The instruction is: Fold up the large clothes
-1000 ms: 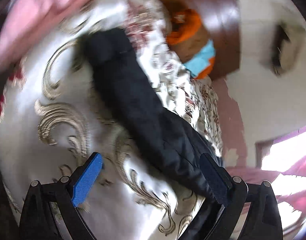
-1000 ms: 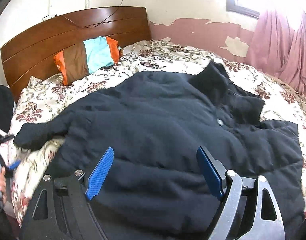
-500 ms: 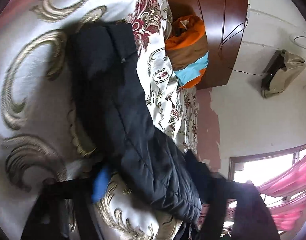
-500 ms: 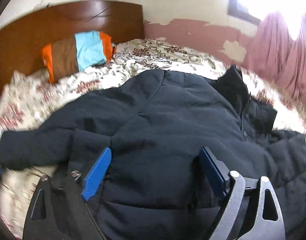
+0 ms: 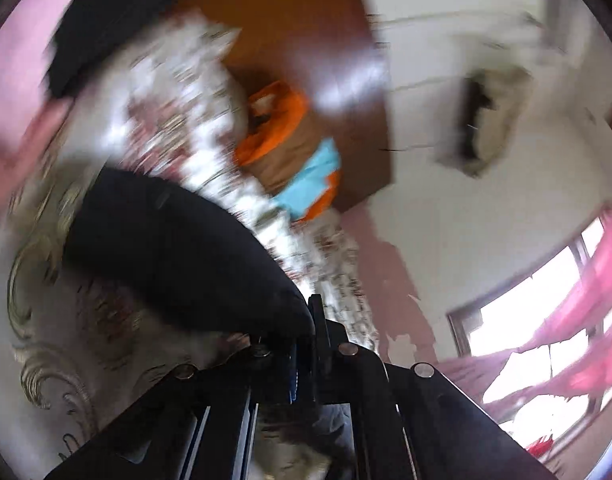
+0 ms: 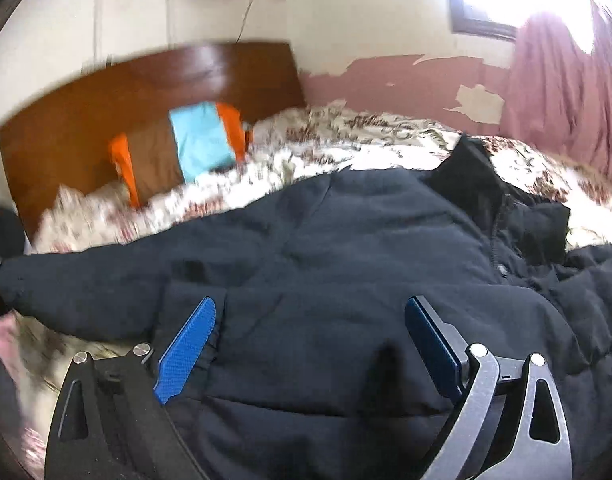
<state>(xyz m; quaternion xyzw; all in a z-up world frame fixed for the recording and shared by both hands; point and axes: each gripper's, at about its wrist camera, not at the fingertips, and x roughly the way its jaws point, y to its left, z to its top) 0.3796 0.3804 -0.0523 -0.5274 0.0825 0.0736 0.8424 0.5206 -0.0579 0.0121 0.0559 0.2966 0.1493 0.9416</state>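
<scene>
A large black padded jacket point(image 6: 345, 264) lies spread on the bed, collar to the right, one sleeve point(image 6: 86, 296) stretched out to the left. My right gripper point(image 6: 309, 332) is open just above the jacket's body, near its lower left part. In the blurred left wrist view, my left gripper point(image 5: 306, 344) is shut on the end of the black sleeve point(image 5: 178, 252), which it holds raised off the bedspread.
The bed has a floral cream bedspread point(image 6: 385, 136) and a brown wooden headboard point(image 6: 106, 92). An orange, brown and blue pillow point(image 6: 186, 152) leans against it. Pink curtains point(image 6: 553, 80) and a bright window are at the right. A bag hangs on the wall point(image 5: 485, 120).
My left gripper has closed on the sleeve end and swung up with it. My right gripper has moved lower and closer over the jacket's body, still open.
</scene>
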